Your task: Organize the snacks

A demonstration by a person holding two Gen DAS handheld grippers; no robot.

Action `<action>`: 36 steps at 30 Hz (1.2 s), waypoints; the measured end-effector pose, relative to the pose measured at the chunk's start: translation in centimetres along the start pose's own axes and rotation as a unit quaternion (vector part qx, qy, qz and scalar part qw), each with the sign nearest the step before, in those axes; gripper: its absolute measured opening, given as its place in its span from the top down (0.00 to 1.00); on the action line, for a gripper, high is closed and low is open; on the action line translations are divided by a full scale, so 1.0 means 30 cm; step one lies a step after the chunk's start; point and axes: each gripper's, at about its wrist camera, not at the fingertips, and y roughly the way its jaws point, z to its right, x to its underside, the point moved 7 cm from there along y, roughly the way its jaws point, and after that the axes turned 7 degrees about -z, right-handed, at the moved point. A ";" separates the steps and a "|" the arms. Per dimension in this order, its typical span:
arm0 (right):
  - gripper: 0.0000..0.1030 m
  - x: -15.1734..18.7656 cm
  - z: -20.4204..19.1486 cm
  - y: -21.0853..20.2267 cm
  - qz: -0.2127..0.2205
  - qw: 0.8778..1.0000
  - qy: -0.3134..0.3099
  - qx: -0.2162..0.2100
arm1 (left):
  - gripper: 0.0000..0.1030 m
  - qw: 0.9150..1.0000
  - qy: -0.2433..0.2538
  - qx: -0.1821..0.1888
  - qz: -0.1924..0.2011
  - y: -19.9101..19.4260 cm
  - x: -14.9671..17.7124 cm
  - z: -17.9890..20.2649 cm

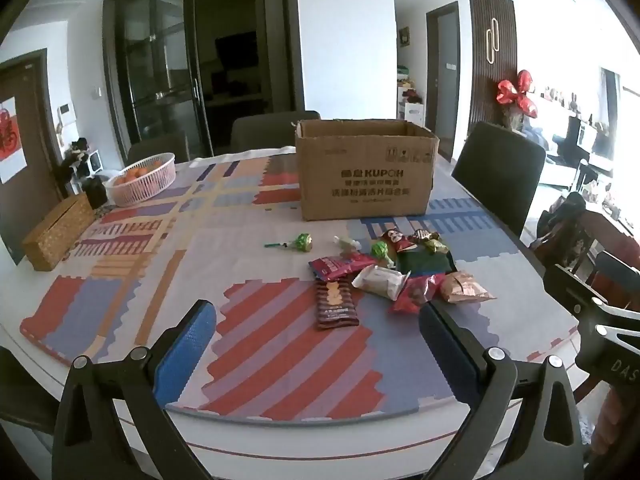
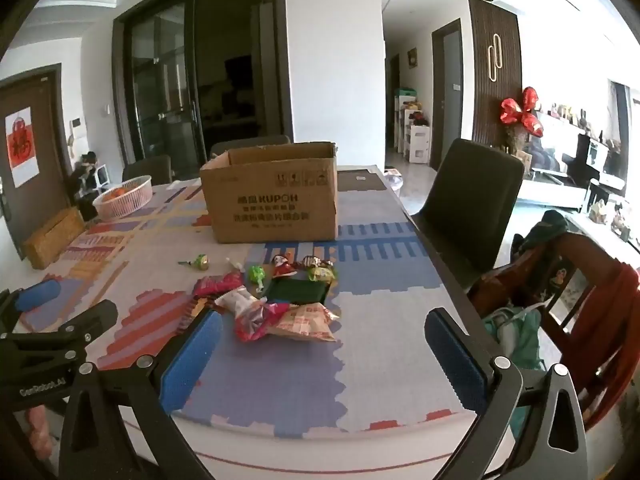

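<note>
An open cardboard box [image 1: 366, 172] stands on the patterned table; it also shows in the right wrist view [image 2: 274, 200]. In front of it lies a pile of snack packets [image 1: 394, 276], seen too in the right wrist view [image 2: 276, 304], with a dark green packet [image 2: 298, 290], a brown striped packet [image 1: 335, 306] and a green lollipop [image 1: 298, 243] apart to the left. My left gripper [image 1: 318, 334] is open and empty, above the table's near edge, short of the pile. My right gripper [image 2: 324, 346] is open and empty, just short of the pile.
A pink basket of oranges [image 1: 142, 178] and a woven tissue box [image 1: 58, 236] sit at the table's far left. Dark chairs [image 2: 472, 216] stand around the table. A wooden chair with clothes [image 2: 568, 300] is close on the right.
</note>
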 end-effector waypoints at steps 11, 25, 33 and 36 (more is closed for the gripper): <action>0.00 0.007 0.001 -0.015 0.002 1.000 0.001 -0.001 | 0.00 1.000 -0.004 0.000 0.006 -0.034 -0.017 -0.007; 0.00 0.002 -0.019 -0.015 0.006 1.000 -0.004 0.000 | 0.00 1.000 -0.014 0.004 0.014 -0.044 0.006 -0.021; 0.00 0.004 -0.018 -0.043 0.009 1.000 -0.006 0.001 | 0.00 1.000 -0.014 0.004 0.014 -0.045 0.006 -0.023; 0.00 0.003 -0.018 -0.045 0.009 1.000 -0.007 0.002 | 0.00 1.000 -0.014 0.003 0.015 -0.045 0.005 -0.024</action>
